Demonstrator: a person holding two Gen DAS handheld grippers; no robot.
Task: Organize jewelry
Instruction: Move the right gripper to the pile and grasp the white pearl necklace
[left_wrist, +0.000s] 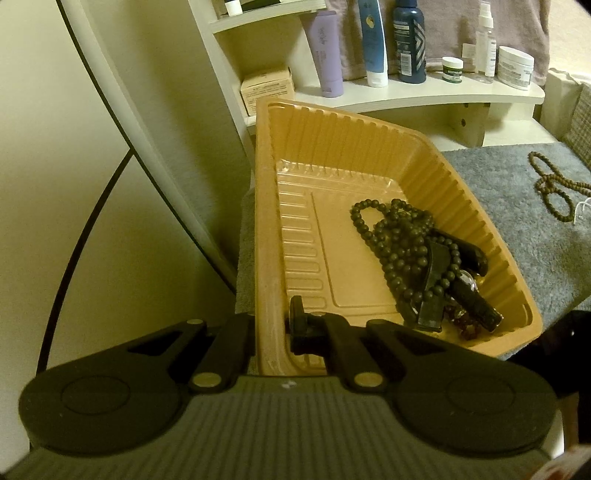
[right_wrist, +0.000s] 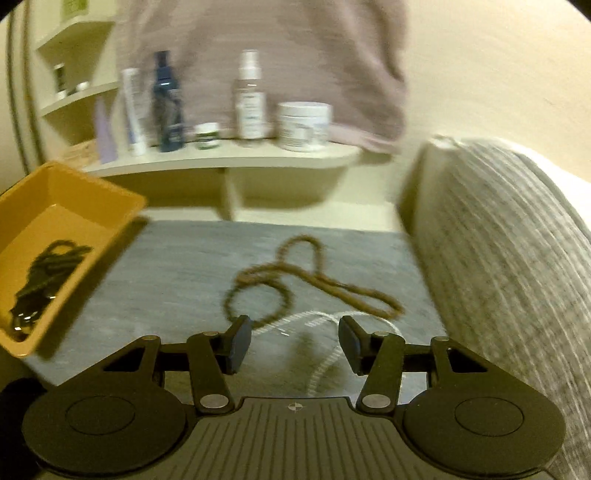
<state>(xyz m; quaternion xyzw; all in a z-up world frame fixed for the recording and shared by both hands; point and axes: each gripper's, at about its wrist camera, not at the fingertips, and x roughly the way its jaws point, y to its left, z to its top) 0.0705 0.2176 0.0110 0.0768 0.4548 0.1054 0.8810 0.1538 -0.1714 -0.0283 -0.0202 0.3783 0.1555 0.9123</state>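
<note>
An orange plastic tray (left_wrist: 369, 125) is tilted above the grey mat (left_wrist: 517, 236). My left gripper (left_wrist: 271, 326) is shut on its near left wall, one finger outside and one inside. In the tray lie a dark bead necklace (left_wrist: 399, 236) and black clips (left_wrist: 436, 280). The right wrist view is blurred and shows the tray (right_wrist: 74, 184) at the left. My right gripper (right_wrist: 295, 343) hangs open over the mat (right_wrist: 177, 266), holding nothing. A brown bead necklace (right_wrist: 280, 280) lies just beyond its fingertips, and a thin white chain (right_wrist: 325, 317) runs on the mat under the gap.
A cream shelf (right_wrist: 221, 157) behind the mat carries bottles (right_wrist: 168, 107), a spray bottle (right_wrist: 251, 99) and jars (right_wrist: 303, 125). A grey woven cushion (right_wrist: 498, 258) bounds the mat on the right. A towel (right_wrist: 258, 37) hangs above the shelf.
</note>
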